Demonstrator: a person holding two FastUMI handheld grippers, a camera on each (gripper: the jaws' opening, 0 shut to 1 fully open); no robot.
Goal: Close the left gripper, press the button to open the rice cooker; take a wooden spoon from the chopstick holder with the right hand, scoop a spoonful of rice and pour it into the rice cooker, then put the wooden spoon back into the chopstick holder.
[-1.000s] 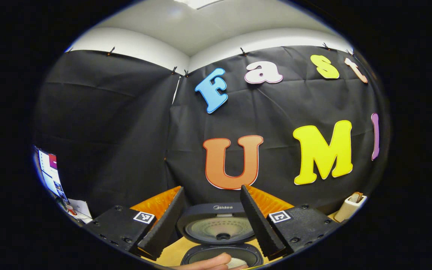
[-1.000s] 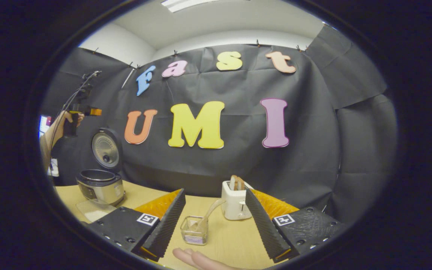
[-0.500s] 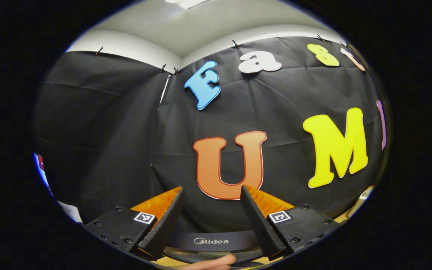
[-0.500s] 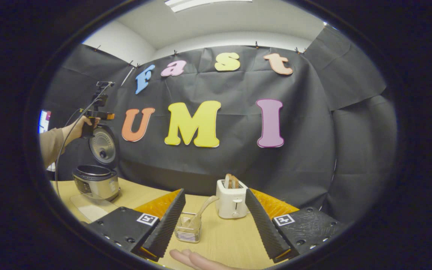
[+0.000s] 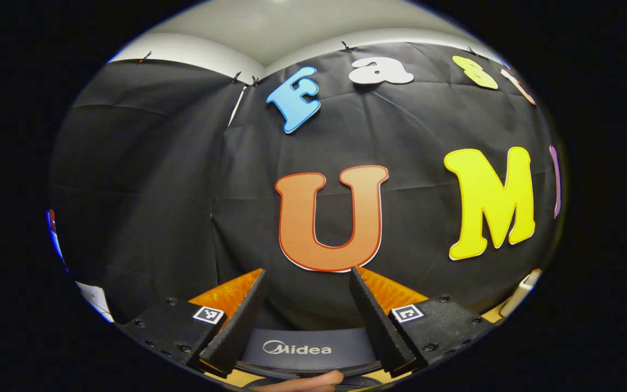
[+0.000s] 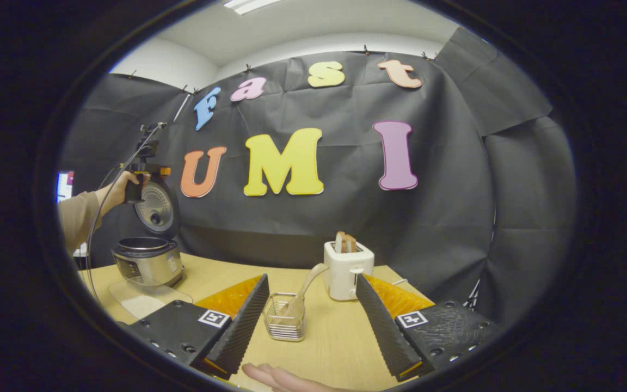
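The rice cooker [image 6: 147,261] sits at the left of the right gripper view with its lid [image 6: 154,207] already standing upright, so I judge the button step done. My left hand-held gripper [image 5: 307,296] is raised near the top of that lid: in the left gripper view the lid's dark edge lies along the bottom of the frame between my fingers, which are spread apart and grip nothing. In the right gripper view that same gripper shows small at mid-left, above the lid, in my hand [image 6: 119,188].

My right hand-held gripper [image 6: 313,302] is also wide open and empty, hovering low over the tabletop [image 6: 324,348]. The wooden spoon [image 6: 302,291] is untouched, leaning in the wire chopstick holder [image 6: 285,325] just beyond and between my fingers at lower centre. A white toaster [image 6: 348,269] stands behind it to the right. A clear container of rice [image 6: 142,296] lies in front of the cooker at lower left.

Left to do: take the spoon, scoop rice, tip it into the cooker, and return the spoon.
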